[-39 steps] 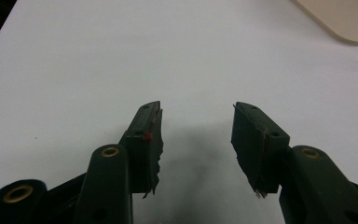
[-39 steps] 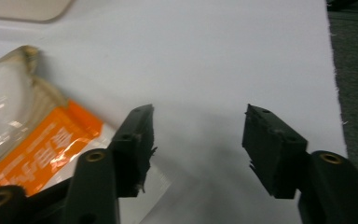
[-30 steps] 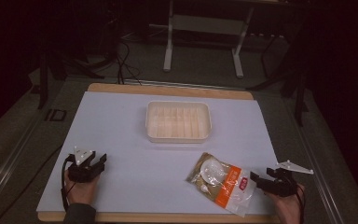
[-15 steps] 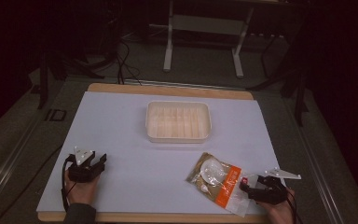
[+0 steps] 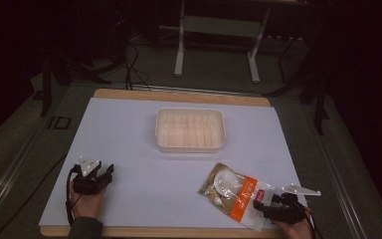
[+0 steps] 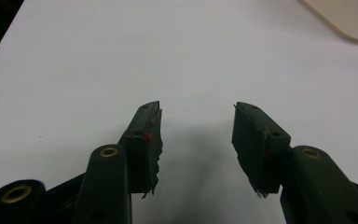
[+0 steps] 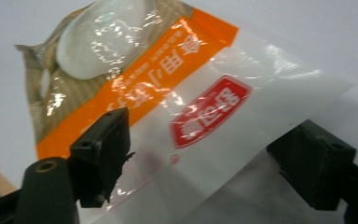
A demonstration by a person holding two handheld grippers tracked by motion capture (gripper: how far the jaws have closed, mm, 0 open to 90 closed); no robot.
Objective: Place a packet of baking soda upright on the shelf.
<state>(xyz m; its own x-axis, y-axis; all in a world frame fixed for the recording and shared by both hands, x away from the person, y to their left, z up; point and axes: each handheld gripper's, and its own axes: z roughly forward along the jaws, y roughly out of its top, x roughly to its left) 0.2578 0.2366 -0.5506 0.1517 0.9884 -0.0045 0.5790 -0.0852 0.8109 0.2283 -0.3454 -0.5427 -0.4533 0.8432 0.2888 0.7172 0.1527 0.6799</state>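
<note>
Right gripper view: snack bag (image 7: 168, 107) (between fingers (image 7: 103, 154))

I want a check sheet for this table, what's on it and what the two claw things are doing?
Surface: white sheet on a wooden table, bare around the things.
Job's things: snack bag, clear with an orange band, flat near the front right edge; pale tray beyond it, apart.
Clutter: nothing seen.
Grippers: left gripper open over bare sheet; right gripper open, jaws just closing a little, the bag's end between them, not pinched.
Cables: black cable by the left hand.
Surroundings: dark floor, metal stand legs behind the table.
</note>
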